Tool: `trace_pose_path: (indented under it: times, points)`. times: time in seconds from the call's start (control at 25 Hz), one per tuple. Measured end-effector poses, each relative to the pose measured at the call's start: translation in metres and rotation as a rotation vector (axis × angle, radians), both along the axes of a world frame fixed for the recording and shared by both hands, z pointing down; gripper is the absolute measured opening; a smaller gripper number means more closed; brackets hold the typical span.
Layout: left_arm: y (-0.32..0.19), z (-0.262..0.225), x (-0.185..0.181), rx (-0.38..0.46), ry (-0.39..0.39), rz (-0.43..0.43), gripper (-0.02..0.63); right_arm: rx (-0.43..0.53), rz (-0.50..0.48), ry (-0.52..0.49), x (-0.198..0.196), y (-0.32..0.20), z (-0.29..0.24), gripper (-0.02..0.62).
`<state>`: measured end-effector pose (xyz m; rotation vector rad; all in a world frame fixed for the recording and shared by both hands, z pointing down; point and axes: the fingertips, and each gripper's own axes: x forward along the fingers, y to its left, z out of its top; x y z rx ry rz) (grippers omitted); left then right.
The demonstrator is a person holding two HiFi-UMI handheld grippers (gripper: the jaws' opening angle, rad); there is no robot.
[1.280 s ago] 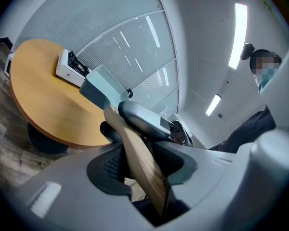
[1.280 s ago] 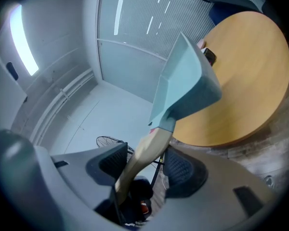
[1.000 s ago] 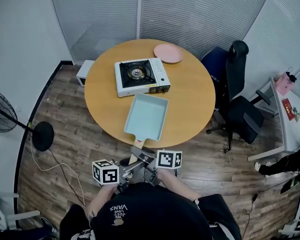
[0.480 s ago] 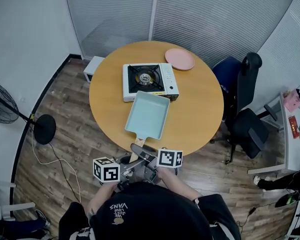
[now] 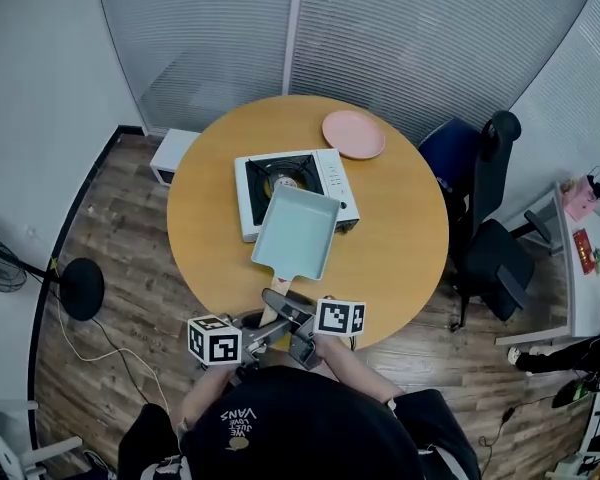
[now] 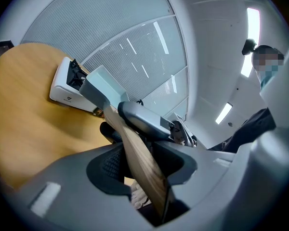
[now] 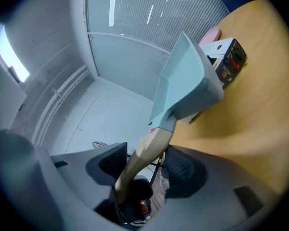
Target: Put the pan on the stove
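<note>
Head view: round wood table [image 5: 405, 233] mid-frame. The stove [image 5: 252, 200], white w/ black burner top, sits just off table ctr toward 11 o'clock. The pale blue rectangular pan [image 5: 298, 230] is at table ctr, long axis running 6 to 12 o'clock. Its far end overlaps the stove's near-right corner and hides part of the burner; can't tell from above whether it touches the stove. In the right gripper view the pan looks clear of the tabletop. Its wood handle sticks out at 6 o'clock past the table rim, toward the person.

Left gripper [image 6: 142, 160]: clamped on the handle, which runs out btwn the jaws w/ the pads tight on it. The other gripper's grey jaw lies across the handle just ahead.

Right gripper [image 7: 147, 166]: also closed on the handle, jaws set wider. The handle crosses slantwise, pressed to one pad, w/ a gap beside the other.

Both come at the handle from the 6 o'clock side, marker cubes either side of it.

Pink plate [image 5: 354, 134] at 1 o'clock near the table rim, apart from the stove. Black office chair [image 5: 495, 253] at 3 o'clock off the table. White box [image 5: 168, 155] on the floor at 10 o'clock, fan base [image 5: 83, 288] at 8 o'clock.
</note>
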<state>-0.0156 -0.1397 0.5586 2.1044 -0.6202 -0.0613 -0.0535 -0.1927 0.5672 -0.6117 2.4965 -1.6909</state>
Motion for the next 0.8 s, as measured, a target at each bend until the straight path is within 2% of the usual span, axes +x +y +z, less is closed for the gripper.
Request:
trace_pose_path:
  times: [0.52, 0.8]
  points:
    - [-0.082, 0.024, -0.025, -0.011, -0.003, 0.042, 0.158, -0.015, 0.044, 0.011, -0.023, -0.083, 0.025, 0.221]
    - [-0.107, 0.034, -0.027, -0.029, -0.01, 0.015, 0.158, -0.037, 0.029, 0.0, -0.026, -0.108, 0.036, 0.222]
